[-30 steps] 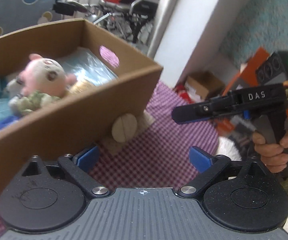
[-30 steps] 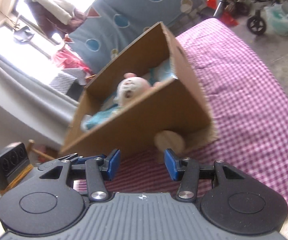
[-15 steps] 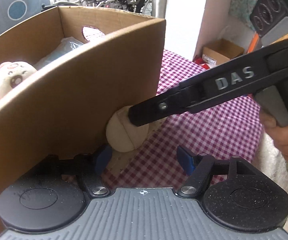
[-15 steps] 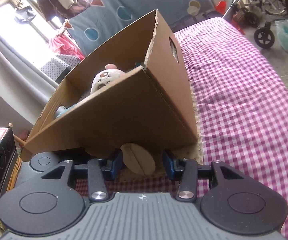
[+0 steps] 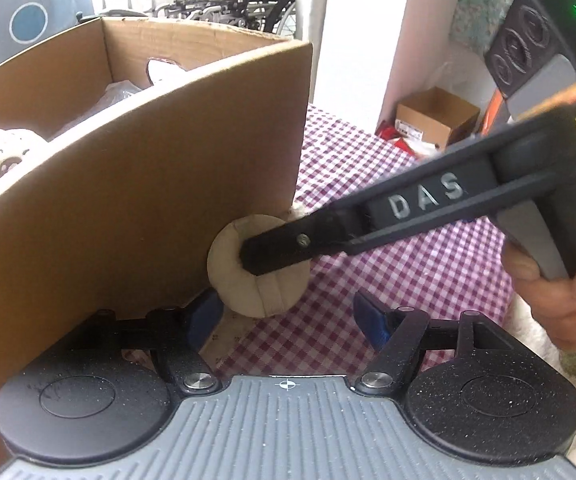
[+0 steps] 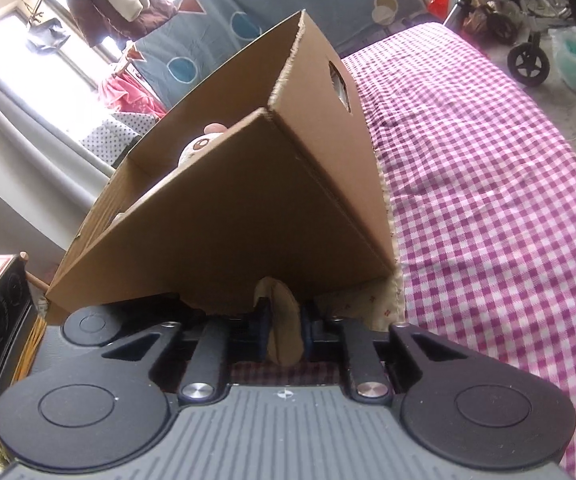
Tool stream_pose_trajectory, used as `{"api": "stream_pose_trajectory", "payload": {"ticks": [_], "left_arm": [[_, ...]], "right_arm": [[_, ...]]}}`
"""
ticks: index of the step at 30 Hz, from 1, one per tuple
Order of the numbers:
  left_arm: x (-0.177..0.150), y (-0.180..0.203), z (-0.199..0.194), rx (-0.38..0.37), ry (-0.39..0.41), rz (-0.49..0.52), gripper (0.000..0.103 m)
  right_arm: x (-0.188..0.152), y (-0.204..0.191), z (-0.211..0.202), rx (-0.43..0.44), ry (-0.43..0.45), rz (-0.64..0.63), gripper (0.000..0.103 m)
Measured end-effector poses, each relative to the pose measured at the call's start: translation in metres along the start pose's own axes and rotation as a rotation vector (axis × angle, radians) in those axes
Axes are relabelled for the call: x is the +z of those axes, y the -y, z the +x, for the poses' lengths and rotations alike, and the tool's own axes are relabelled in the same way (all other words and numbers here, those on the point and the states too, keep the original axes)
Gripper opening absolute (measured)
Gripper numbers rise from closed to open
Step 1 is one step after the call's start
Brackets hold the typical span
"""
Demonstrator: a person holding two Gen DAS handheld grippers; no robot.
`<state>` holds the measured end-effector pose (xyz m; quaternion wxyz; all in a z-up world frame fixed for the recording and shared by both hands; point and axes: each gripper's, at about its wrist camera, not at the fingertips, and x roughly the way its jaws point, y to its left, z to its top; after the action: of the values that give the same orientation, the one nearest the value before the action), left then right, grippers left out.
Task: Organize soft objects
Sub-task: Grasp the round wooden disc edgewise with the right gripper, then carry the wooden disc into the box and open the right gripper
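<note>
A round beige soft cushion-like toy (image 5: 260,280) lies on the checked cloth against the front corner of a cardboard box (image 5: 140,200). My right gripper (image 6: 284,330) is shut on this beige toy (image 6: 284,332), its fingers pinching it from both sides; in the left wrist view its black finger (image 5: 280,250) crosses the toy. My left gripper (image 5: 288,316) is open and empty, just in front of the toy, its left finger against the box. A pale plush animal (image 5: 0,156) sits inside the box, also showing in the right wrist view (image 6: 200,146).
The box (image 6: 248,208) stands on a purple-and-white checked cloth (image 6: 487,200). A small patterned cloth (image 6: 367,304) lies under the box corner. A small cardboard carton (image 5: 435,120) sits beyond the table edge. Wheelchairs and a blue patterned cushion stand behind.
My right gripper has moved in and closed on the beige toy, which was free between open fingers before. My left gripper has come lower and nearer to the box corner.
</note>
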<state>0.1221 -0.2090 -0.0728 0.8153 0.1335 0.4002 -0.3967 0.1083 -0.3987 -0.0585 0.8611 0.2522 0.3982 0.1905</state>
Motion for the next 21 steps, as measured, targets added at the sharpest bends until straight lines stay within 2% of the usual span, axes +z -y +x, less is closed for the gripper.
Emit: {"api": "stream_pose_trajectory", "payload": {"ticks": [6, 12, 17, 21], "left_arm": [[0.001, 0.009, -0.028, -0.018, 0.054, 0.002, 0.071], [0.001, 0.013, -0.081, -0.024, 0.169, 0.006, 0.071], [0.004, 0.011, -0.124, -0.011, 0.278, -0.006, 0.072], [0.016, -0.002, -0.148, 0.030, 0.358, -0.036, 0.075]], "right_arm": [[-0.008, -0.031, -0.029, -0.006, 0.033, -0.058, 0.007], [-0.006, -0.074, -0.061, 0.019, 0.068, -0.122, 0.007], [0.011, -0.114, -0.083, 0.061, 0.121, -0.190, 0.007], [0.036, -0.138, -0.082, 0.106, 0.130, -0.247, 0.007]]}}
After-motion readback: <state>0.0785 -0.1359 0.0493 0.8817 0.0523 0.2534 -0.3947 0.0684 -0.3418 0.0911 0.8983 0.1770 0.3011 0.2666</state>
